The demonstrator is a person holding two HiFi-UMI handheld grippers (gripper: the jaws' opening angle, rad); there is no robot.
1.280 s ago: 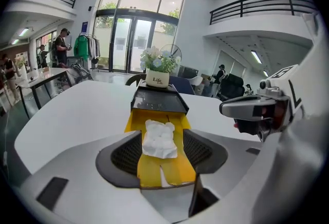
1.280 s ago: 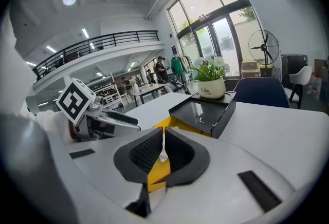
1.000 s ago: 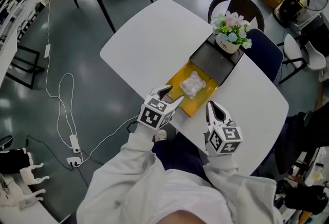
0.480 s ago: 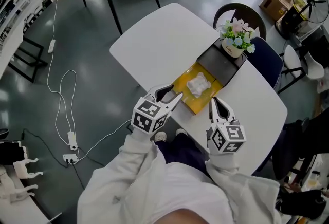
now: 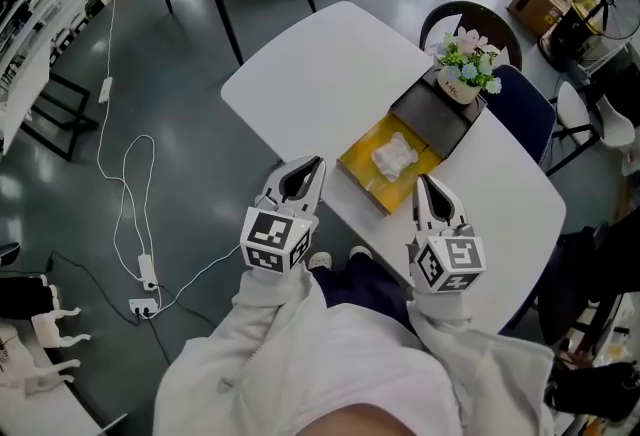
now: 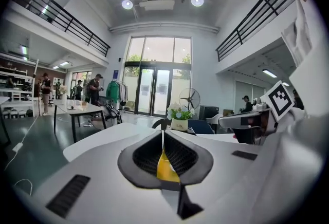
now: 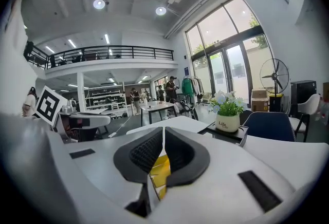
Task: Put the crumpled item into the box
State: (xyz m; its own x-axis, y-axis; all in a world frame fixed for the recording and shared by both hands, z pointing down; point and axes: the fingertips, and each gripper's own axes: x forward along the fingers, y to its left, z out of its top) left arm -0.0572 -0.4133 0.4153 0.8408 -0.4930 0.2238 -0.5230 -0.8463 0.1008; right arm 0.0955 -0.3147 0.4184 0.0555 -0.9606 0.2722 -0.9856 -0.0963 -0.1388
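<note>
Backing away, the left gripper [image 5: 311,166] has just been closing empty beside the shut, empty right gripper [image 5: 426,183], leaving the crumpled white paper wad [image 5: 394,156] inside the shallow yellow box [image 5: 361,171], task seemingly done.

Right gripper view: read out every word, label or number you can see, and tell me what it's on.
"Life": on the small white ceramic flower pot.
Smaller print under it: too small to read.
Black-and-white square marker: a pattern only, no words.
Nothing else is readable.
</note>
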